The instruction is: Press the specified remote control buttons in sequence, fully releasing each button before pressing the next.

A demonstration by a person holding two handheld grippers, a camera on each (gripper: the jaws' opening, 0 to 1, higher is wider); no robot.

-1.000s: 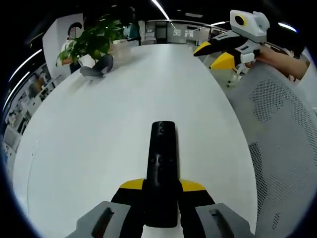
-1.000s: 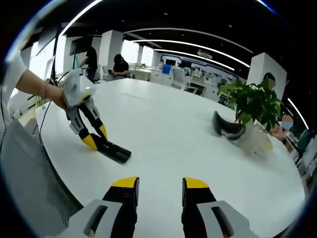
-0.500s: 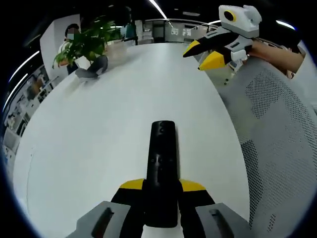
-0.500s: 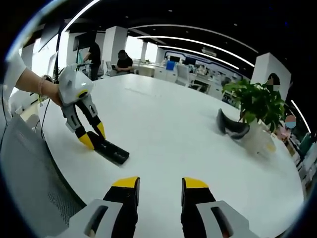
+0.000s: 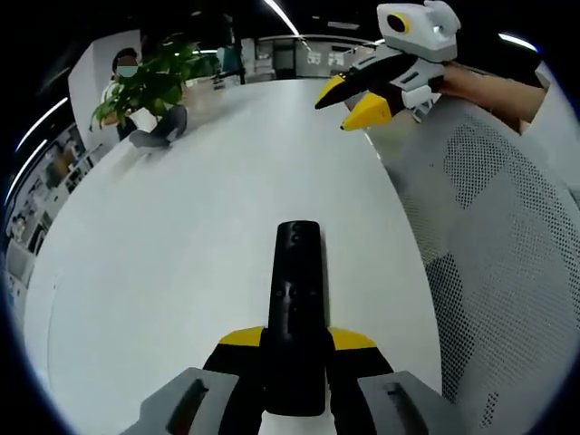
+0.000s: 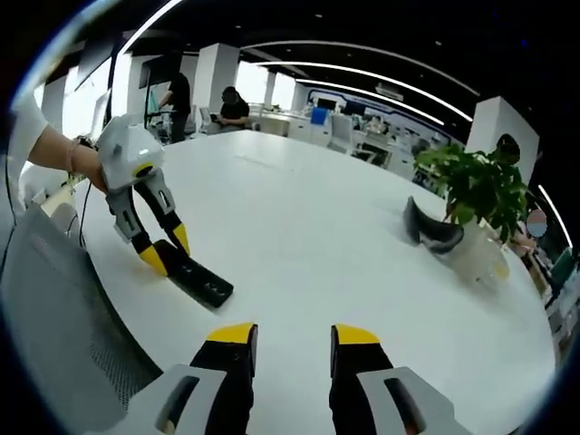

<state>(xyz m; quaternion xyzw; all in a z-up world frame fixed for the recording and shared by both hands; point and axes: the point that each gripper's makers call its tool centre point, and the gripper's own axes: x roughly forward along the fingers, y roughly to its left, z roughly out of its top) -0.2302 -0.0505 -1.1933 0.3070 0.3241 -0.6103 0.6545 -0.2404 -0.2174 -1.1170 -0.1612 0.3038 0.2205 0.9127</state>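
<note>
Left gripper view: the left gripper (image 5: pixel 294 349) pinches the black remote control (image 5: pixel 296 308), its long axis running straight away over the white table (image 5: pixel 163 245). A potted plant (image 5: pixel 149 82) stands far off; a mesh chair (image 5: pixel 507 245) sits beside the table edge. The remote's near end is hidden between the jaws. The right gripper (image 5: pixel 353 101) hovers, spread.

Right gripper view: the right gripper (image 6: pixel 288 340) is spread with nothing between its jaws. The left gripper (image 6: pixel 163 249) holds the remote control (image 6: pixel 195 279) flat on the table (image 6: pixel 317 236); its buttons are too small to read.

Remote control (image 5: pixel 296 308): near end hidden between the left gripper (image 5: pixel 296 340) jaws; button markings too small and dark to read in either view
Left gripper: body cut off by the bottom edge of the left gripper view
Right gripper (image 6: pixel 288 333): body cut off by the bottom edge of the right gripper view
Mesh chair (image 5: pixel 507 272): cut off at the right edge
Dark object (image 6: pixel 433 230) beside potted plant (image 6: pixel 476 186): identity cannot be told
</note>
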